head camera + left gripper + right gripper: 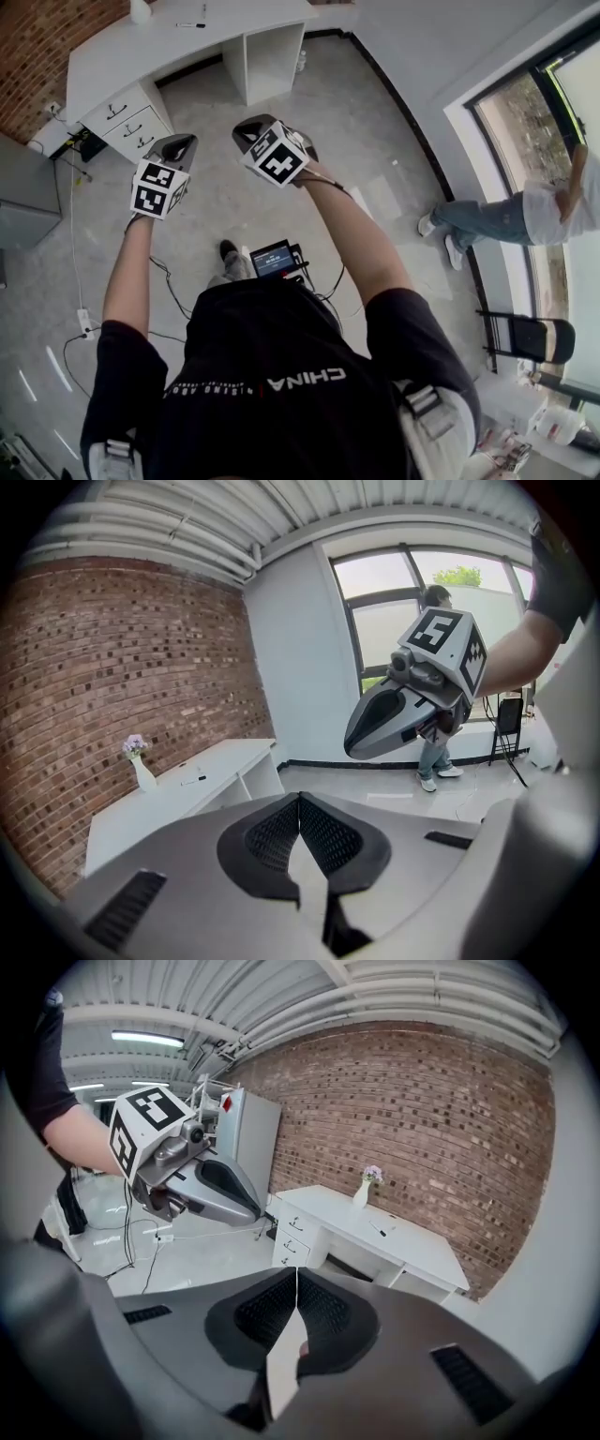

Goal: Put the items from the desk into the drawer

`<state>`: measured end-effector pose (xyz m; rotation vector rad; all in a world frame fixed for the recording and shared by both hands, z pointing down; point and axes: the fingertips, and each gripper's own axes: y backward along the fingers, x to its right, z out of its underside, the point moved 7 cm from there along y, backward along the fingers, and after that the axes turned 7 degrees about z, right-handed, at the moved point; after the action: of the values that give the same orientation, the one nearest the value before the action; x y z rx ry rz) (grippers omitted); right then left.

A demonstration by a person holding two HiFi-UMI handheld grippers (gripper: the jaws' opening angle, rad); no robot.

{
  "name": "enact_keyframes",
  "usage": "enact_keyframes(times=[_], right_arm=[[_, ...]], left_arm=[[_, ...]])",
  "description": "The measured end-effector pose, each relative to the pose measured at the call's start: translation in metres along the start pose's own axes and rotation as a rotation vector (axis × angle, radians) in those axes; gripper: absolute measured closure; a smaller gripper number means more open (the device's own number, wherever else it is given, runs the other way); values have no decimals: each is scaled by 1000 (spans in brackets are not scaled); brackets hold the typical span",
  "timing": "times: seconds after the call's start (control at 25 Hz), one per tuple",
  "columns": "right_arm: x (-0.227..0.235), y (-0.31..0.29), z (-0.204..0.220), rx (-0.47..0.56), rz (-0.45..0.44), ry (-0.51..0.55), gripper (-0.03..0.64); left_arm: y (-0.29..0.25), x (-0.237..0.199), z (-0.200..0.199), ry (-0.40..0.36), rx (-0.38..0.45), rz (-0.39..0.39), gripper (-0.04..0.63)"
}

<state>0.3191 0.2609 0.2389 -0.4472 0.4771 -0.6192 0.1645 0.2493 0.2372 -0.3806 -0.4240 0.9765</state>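
Note:
A white desk stands against the brick wall, far ahead of both grippers. On it are a small white vase with flowers and a dark pen. Its two drawers at the left end are closed. My left gripper and right gripper are held in the air side by side over the floor, both shut and holding nothing. The left gripper view shows the desk, vase, pen and right gripper. The right gripper view shows the desk, vase, pen, drawers and left gripper.
A grey cabinet stands left of the desk, with cables trailing on the floor. A small screen device lies on the floor by my feet. A person stands near the window at the right, beside a folding chair.

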Motion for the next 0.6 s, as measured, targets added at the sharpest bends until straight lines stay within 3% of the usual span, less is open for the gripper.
enact_keyframes(times=[0.32,0.6], right_arm=[[36,-100,-62,-10,45,-26,600],[48,-147,-83,-33,42,-29,600]], left_arm=[[-21,-127,8,-37,-9,33,583],[-27,-180,13,-44,-7,45,583]])
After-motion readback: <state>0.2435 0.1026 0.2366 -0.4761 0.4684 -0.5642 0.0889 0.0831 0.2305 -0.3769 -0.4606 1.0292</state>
